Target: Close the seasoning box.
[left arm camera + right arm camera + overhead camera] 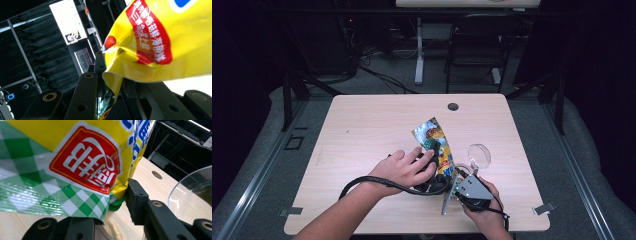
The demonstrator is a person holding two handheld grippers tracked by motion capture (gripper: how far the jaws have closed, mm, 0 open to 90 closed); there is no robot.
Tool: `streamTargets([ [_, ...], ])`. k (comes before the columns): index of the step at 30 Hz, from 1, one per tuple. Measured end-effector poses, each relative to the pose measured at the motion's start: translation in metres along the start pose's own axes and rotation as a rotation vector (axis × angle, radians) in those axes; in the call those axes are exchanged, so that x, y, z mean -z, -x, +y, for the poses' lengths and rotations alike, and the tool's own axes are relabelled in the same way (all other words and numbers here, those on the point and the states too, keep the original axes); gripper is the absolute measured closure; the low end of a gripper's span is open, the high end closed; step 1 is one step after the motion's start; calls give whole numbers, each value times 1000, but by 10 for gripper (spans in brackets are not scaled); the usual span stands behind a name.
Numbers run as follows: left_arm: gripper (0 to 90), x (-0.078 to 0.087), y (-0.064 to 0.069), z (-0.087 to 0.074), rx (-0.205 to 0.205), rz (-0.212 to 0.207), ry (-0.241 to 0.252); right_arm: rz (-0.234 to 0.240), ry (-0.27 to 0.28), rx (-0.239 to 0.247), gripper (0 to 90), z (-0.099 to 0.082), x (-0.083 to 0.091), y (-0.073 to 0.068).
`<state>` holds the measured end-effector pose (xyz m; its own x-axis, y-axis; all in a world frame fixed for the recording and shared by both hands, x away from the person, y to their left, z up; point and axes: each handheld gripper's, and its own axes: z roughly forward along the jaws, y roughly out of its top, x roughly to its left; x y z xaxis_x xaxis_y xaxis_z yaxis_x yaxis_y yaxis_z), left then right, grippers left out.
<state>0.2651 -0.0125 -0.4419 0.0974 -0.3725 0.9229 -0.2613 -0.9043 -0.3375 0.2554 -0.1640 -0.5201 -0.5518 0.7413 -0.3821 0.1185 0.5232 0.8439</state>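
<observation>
Both grippers pinch the snack bag (435, 145), left gripper (430, 167) and right gripper (462, 186). Pull too hard and snacks may spill past the bowl (479, 154) onto the bench (362, 130).

A yellow snack bag (160, 42) with a red band of white characters fills the frame from twelve to three o'clock. Its crumpled lower corner drops toward six o'clock, pinched between the left gripper (112, 92)'s black jaws. A bright screen (68, 21) hangs at eleven o'clock.
</observation>
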Motion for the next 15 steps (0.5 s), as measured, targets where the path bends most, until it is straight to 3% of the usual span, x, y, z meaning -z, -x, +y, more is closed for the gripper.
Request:
streamTargets([
  [15,768,0,1,-1,12,-5,4,4,0,-2,699,0,-1,0],
])
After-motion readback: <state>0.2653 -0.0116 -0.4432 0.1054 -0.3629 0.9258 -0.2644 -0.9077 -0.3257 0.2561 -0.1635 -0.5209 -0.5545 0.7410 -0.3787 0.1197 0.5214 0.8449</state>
